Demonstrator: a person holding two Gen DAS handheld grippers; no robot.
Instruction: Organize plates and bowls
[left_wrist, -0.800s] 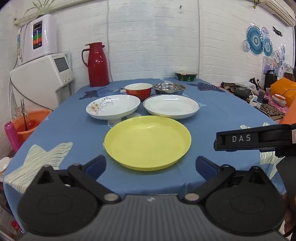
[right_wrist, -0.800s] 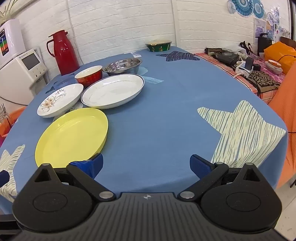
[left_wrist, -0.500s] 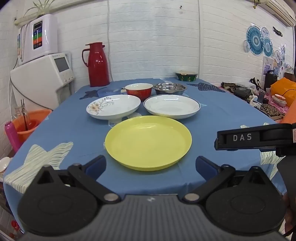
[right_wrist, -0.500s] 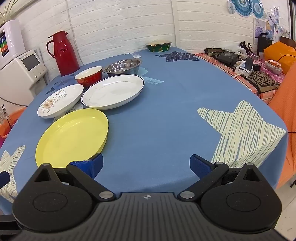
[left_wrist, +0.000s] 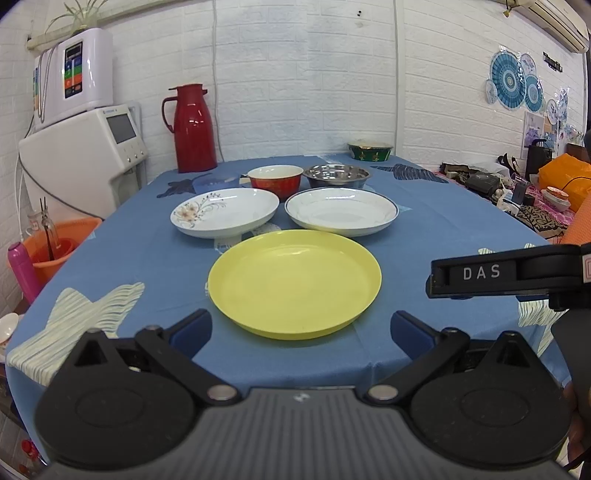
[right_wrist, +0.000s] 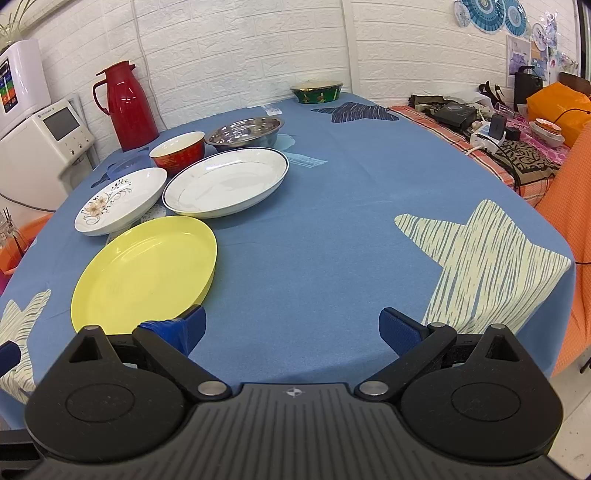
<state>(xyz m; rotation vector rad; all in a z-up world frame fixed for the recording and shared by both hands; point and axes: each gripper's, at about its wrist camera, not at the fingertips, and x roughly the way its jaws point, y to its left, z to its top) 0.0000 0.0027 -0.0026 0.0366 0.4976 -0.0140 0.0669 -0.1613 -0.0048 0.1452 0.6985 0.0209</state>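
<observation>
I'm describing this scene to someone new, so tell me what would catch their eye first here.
The yellow plate stands out first, bright against the blue tablecloth at the table's near edge, straight ahead of the open left gripper. Behind it two white plates sit side by side, the flowered plate left and the blue-rimmed plate right. The red thermos stands tall at the far edge by the white brick wall.

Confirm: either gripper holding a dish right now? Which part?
Nothing held. Left gripper and right gripper are both open and empty; the yellow plate lies untouched on the table.
</observation>
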